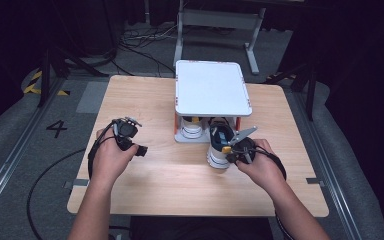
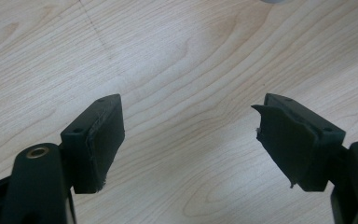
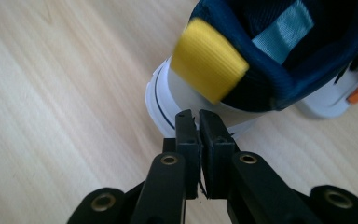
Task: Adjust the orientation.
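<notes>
The jaws of the right gripper [image 3: 199, 122] were pressed together with almost no gap, and nothing showed between them. Their tips stood at the white heel of the sneaker [image 3: 270, 60], touching it or just short of it; I could not tell which. So the right gripper was not holding the shoe at this moment. The jaws of the left gripper [image 2: 189, 140] stood wide apart with nothing between them, over bare wood of the bench [image 2: 177, 56].

The sneaker had a dark blue upper, a yellow pull tab [image 3: 208, 63] at the heel and a white sole. In the high view the sneaker [image 1: 219, 145] stood upright on the bench, with its toe under the edge of the white rack [image 1: 212, 87] and its heel out toward the person. The right gripper [image 1: 236, 151] was just beside that heel, and the left gripper [image 1: 139, 149] was well apart from it, on the left part of the bench [image 1: 145, 185].

A second shoe [image 1: 192, 127] appeared to stand on the low shelf under the white top, beside the first 1.

By my judgement the work was to set the pair into the rack, and it was about half done: 1 shoe looked placed, and the other was only partly in. What remained was to push the sneaker by its heel fully under the top, next to its partner.
</notes>
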